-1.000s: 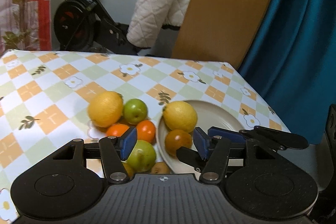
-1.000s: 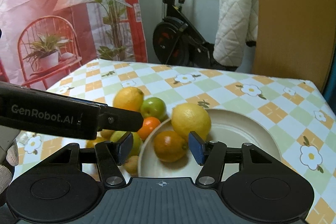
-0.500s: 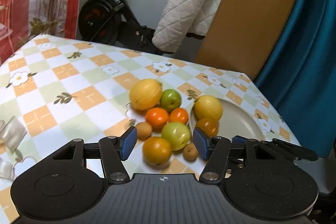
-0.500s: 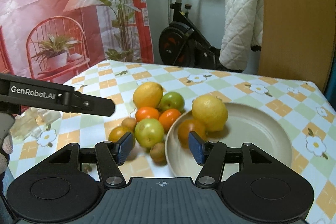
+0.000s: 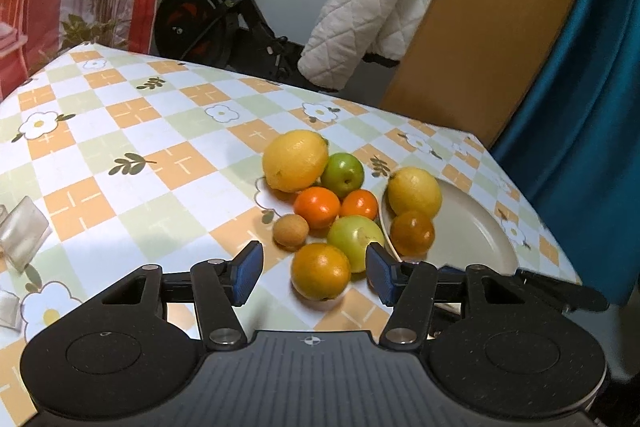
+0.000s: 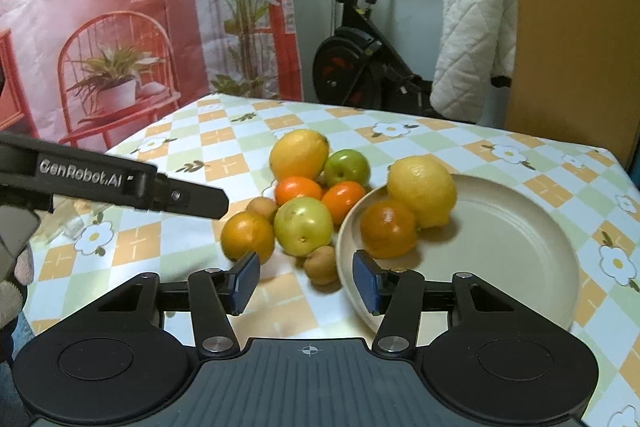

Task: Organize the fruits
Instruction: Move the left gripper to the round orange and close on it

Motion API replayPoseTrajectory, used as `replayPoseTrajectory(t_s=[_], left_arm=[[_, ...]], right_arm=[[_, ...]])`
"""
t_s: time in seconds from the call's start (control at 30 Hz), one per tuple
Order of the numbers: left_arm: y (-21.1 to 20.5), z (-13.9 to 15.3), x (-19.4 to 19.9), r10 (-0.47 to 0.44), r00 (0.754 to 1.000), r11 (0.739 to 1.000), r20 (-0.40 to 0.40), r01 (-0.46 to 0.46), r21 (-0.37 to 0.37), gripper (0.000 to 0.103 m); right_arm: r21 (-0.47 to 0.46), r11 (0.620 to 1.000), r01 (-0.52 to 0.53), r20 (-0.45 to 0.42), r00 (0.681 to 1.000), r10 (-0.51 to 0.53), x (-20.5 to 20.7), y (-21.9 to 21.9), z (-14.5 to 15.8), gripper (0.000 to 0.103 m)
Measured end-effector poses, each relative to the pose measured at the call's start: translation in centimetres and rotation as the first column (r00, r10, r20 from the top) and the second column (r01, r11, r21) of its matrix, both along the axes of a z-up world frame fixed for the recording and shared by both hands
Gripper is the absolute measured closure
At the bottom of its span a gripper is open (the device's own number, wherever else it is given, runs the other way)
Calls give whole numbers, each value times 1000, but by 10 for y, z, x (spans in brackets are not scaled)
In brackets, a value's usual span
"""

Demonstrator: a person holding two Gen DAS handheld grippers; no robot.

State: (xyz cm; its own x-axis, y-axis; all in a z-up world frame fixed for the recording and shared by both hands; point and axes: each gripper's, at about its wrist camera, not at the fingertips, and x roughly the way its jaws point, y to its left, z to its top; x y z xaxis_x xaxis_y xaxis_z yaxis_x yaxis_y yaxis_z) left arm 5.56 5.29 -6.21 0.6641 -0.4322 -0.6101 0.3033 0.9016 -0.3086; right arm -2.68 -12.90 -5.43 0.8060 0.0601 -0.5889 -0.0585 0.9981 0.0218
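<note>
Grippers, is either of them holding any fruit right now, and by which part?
Nothing is held. The left gripper and the right gripper are both open and empty; the fruit lies on the table and the plate.

Two low fisheye views look forward along each claw, close above the checkered bench (image 5: 120, 147); both share the round beige plate (image 5: 476, 227) (image 6: 500, 227).

Lemon (image 6: 422, 189) and orange (image 6: 388, 229) on beige plate (image 6: 500, 247).
</note>
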Motion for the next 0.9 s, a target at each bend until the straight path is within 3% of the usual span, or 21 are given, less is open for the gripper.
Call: replayPoseTrajectory(t_s=[0.33,0.67,0.9], left_arm=[[11,-6,12,35,999,999,-16,-36,-33,46],[6,-18,23,-22,997,996,-74,15,-93,48],[4,-34,32,-31,992,991,-123,15,-131,48]], right_arm=[[-121,990,-72,13,997,74,24,12,5,62],[-108,979,-175,-41,984,172,32,29,-7,63],[-89,978,-189,-73,980,183,40,34,-16,64]])
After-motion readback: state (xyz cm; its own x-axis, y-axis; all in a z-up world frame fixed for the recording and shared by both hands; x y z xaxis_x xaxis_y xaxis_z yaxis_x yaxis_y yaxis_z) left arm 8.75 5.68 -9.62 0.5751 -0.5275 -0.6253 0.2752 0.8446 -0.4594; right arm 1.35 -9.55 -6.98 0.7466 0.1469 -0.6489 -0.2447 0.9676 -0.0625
